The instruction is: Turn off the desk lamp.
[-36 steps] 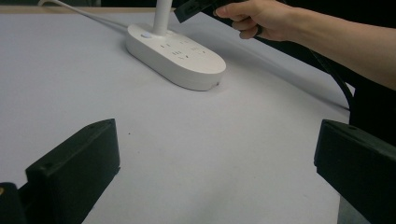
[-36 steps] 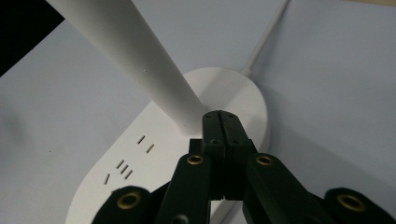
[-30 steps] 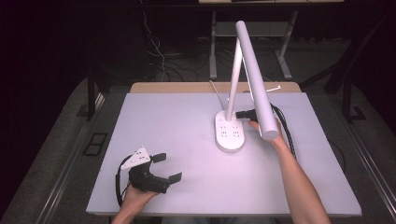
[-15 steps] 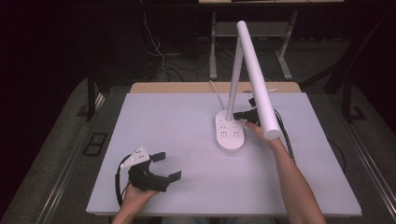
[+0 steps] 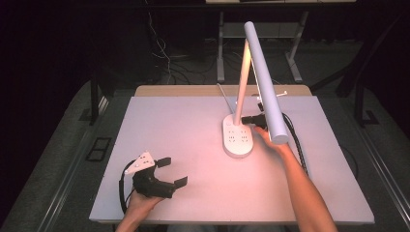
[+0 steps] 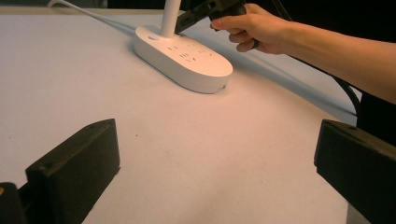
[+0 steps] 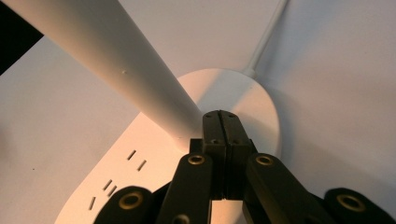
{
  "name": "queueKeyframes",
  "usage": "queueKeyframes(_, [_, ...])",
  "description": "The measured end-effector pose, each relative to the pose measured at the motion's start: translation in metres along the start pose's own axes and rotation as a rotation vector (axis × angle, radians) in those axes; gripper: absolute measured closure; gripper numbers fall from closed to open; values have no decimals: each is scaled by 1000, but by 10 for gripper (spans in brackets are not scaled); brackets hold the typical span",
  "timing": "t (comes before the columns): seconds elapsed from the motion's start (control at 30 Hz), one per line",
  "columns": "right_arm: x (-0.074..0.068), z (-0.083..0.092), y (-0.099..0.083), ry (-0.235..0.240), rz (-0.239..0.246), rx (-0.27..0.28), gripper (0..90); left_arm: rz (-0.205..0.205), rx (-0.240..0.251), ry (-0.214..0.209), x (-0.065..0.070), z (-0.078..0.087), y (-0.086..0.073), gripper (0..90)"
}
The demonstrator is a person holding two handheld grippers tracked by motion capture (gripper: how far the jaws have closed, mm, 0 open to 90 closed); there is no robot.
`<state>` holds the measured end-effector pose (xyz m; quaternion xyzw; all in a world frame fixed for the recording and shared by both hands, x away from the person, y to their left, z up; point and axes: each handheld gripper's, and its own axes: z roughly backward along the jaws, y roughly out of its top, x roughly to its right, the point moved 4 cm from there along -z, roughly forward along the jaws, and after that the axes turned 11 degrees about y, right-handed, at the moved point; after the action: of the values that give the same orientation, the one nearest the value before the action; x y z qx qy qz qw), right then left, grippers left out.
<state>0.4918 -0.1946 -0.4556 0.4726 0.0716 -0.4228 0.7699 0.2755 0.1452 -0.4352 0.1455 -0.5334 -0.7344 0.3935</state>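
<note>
The right tongs (image 5: 247, 119) are pressed together with nothing between them, their tips at the foot of the lamp's (image 5: 261, 72) stem, on the white base (image 5: 238, 140) at about two o'clock from the table's (image 5: 183, 121) middle; in the right gripper view the closed tips (image 7: 221, 122) sit just beside the stem where it meets the base, apparently on or next to the small round button there. Against the frames of a second ago, the light on the table has turned from cold white to a warm pinkish glow, while both hands are in the same spots. That suggests a press on the button has just switched the lamp's colour or mode, so this step looks done or nearly so; whether the tips actually touch the button cannot be told. The left tongs (image 5: 171, 171) are spread wide and empty, resting near the table's seven o'clock corner, well apart from the lamp.
</note>
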Motion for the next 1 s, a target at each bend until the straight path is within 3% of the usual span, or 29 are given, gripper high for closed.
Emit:
queueKeyframes(0.13, [1, 1, 0, -8, 6, 0, 900, 1, 1, 0, 0, 0, 0, 0])
queueKeyframes(0.23, [3, 1, -1, 3, -20, 8, 900, -4, 0, -1, 1, 0, 0, 0])
queueKeyframes(0.4, [-1, -1, -2, -30, 13, -2, 900, -2, -4, -1, 2, 0, -1, 0])
queueKeyframes(0.57, [-2, 0, -1, -48, 6, -6, 900, -5, -9, -7, 1, 0, -1, 0])
queueKeyframes(0.7, [-2, -1, 1, -43, -15, 7, 900, 0, -9, -4, 0, 0, -1, 0])
queueKeyframes(1.0, [-3, -1, 0, -40, -15, -3, 900, -4, -7, -8, 1, 0, -1, 0])
